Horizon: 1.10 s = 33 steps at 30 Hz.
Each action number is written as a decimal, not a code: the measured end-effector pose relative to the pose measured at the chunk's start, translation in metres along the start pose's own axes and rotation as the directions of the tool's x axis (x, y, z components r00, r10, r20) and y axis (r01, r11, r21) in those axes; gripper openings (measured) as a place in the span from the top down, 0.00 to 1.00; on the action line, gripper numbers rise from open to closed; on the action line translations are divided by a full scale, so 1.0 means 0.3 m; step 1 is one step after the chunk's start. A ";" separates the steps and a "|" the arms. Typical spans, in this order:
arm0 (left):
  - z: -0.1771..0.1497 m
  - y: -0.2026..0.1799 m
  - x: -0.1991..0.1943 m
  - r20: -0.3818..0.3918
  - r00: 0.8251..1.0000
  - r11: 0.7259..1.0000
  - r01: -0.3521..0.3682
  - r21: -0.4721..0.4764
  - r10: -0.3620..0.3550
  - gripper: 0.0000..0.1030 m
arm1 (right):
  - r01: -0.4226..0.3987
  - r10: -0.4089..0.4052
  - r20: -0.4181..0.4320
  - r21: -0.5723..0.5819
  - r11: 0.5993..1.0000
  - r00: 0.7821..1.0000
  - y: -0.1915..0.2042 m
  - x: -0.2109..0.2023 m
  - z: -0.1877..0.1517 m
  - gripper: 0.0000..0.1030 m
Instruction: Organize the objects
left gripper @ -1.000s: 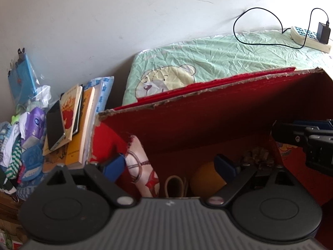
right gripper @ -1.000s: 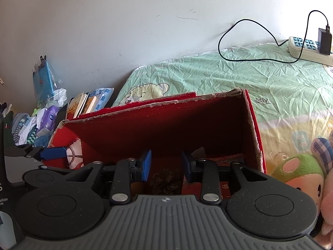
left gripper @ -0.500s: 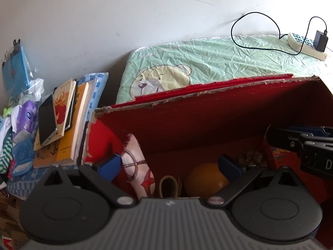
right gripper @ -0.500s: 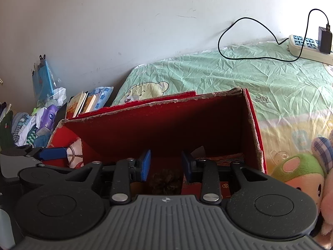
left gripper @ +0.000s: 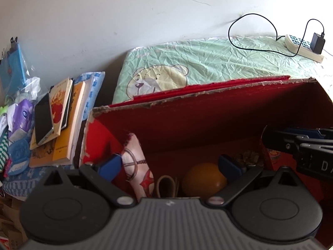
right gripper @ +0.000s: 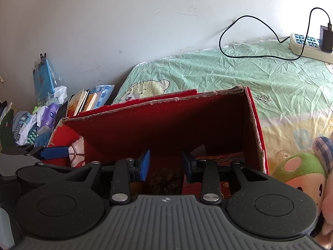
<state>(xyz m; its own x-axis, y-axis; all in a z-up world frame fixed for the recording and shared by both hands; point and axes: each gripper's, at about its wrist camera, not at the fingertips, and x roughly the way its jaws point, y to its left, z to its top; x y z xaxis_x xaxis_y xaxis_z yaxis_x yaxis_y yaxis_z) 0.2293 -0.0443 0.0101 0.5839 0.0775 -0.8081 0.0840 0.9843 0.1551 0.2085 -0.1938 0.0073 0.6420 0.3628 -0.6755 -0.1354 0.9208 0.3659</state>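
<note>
The big red cardboard box (left gripper: 208,125) with ragged top edges sits on the bed, on a crinkly green sheet with a cartoon bear (left gripper: 158,79) printed on it. Inside the box, seen from the left wrist, there is a round orange ball (left gripper: 203,182), a white cloth toy with red stars and a rope pattern (left gripper: 135,162) leaning in the left corner, and a tan loop like a strap (left gripper: 166,185) between them. A brown pine cone (right gripper: 166,180) lies on the box floor.

The left gripper (left gripper: 170,166) is over the box with its blue pads wide apart and nothing between them. The right gripper (right gripper: 165,165) is also over the box, its pads a little way apart, with the pine cone below the gap; it is not squeezing anything.

Left of the box is a pile of books (left gripper: 62,120) with a dark phone (left gripper: 43,120) on top. A white power strip (right gripper: 308,46) with a black cord lies far back on the bed. A green and pink plush toy (right gripper: 301,173) sits just right of the box.
</note>
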 end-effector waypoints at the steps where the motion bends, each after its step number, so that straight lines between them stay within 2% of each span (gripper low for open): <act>1: 0.000 0.000 0.000 -0.001 1.000 1.000 0.001 -0.001 -0.001 0.04 | 0.000 0.000 0.000 0.000 1.000 1.000 0.000 0.000 0.001 0.65; 18: 0.003 0.030 0.012 -0.028 0.999 0.998 0.041 -0.048 -0.042 0.04 | 0.000 0.000 0.000 0.001 1.000 1.000 0.002 -0.003 0.002 0.65; 33: 0.003 0.032 0.013 -0.033 0.998 0.997 0.057 -0.050 -0.059 0.04 | -0.001 0.001 0.001 0.002 1.000 1.000 0.003 -0.003 0.002 0.65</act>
<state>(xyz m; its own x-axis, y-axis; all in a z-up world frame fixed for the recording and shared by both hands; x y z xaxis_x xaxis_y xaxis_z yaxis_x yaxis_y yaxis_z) 0.2329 -0.0347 0.0088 0.5511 0.0243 -0.8341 0.0773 0.9938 0.0800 0.2084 -0.1933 0.0086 0.6429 0.3635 -0.6742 -0.1348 0.9202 0.3676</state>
